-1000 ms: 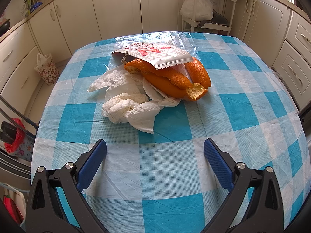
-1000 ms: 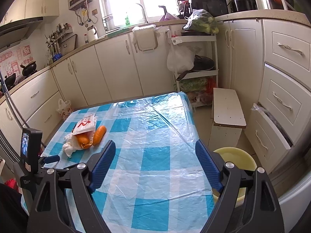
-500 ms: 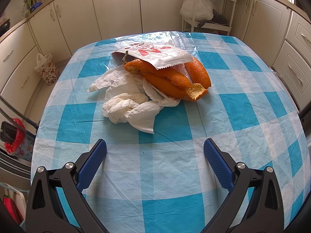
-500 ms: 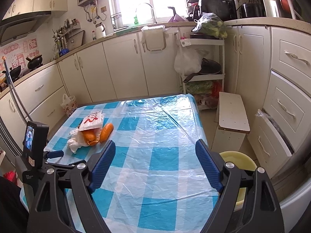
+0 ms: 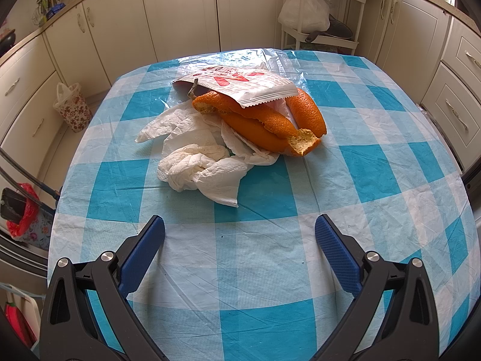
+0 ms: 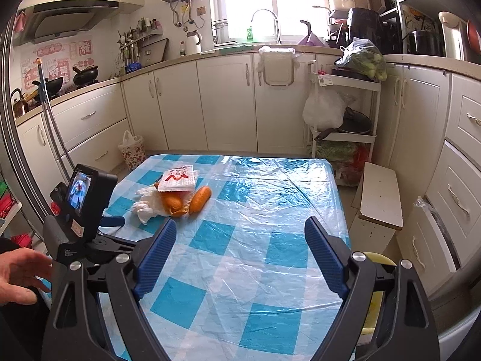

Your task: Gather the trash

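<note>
Trash heap sits on the bench point(image 5: 375, 162), one pile, taken here as the landmark. The pile: crumpled tissue point(image 5: 204, 162) nearest the left gripper, orange peel point(image 5: 270, 123) behind and partly on it, white snack wrapper point(image 5: 237, 85) draped over the peel's far end.

Left gripper point(image 5: 240, 234): fingers point(image 5: 141, 252) spread wide, nothing between them, hovering over bare checked cloth. Pile lies straight ahead of the fingers and a touch to their left side, near but not touching. Tissue edge is the closest piece.

Long axis: peel strips run diagonally, from the wrapper end down toward the lower right in the left wrist view. Roughly oblique to the line between the left fingers, not square to it. Tissue is a lump, no clear axis.

Right gripper point(image 6: 240, 240): fingers point(image 6: 156, 255) also wide apart, empty, and they have just been opening a little further. From here the pile point(image 6: 174, 198) lies well apart, ahead and off to the left, beyond the left gripper's body point(image 6: 81, 210). A hand point(image 6: 21, 273) shows at the lower left edge.

Judgement: left is plainly the nearer hand. A short forward reach should bracket the tissue first; the peel would likely need a wrist turn to cross its axis. Yellow basin point(image 6: 375, 294) on the floor beside the bench, under the right gripper, partly hidden; possibly the bin, cannot confirm.
</note>
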Tool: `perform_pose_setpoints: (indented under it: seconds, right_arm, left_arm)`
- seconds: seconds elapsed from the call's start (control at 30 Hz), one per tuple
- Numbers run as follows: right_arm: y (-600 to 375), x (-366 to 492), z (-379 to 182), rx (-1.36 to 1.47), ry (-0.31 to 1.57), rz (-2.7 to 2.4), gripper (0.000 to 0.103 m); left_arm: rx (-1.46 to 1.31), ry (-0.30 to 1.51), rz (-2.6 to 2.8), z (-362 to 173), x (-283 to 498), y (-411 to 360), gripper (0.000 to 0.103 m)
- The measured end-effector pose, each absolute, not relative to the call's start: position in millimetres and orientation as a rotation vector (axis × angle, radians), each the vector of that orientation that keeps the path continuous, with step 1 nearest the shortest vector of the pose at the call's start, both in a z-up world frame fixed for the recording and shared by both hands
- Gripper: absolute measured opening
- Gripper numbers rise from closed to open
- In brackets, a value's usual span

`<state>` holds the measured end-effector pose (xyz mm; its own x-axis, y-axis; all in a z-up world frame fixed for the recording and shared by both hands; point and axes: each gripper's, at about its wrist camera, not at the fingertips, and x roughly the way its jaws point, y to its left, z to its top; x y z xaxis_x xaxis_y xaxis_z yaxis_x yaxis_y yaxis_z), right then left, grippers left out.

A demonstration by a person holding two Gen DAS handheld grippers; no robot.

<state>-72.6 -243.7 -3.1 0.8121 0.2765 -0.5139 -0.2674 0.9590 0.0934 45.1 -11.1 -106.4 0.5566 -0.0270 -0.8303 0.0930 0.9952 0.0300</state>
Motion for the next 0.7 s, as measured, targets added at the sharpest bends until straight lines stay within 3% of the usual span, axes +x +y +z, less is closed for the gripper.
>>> perform_pose_setpoints:
  seconds: [0.7]
  right_arm:
    - [-203, -41, -33, -0.029, 0.717, 0.396, 0.085]
  left_arm:
    - [0.073, 0.979, -0.072, -106, 45, -10, 0.096]
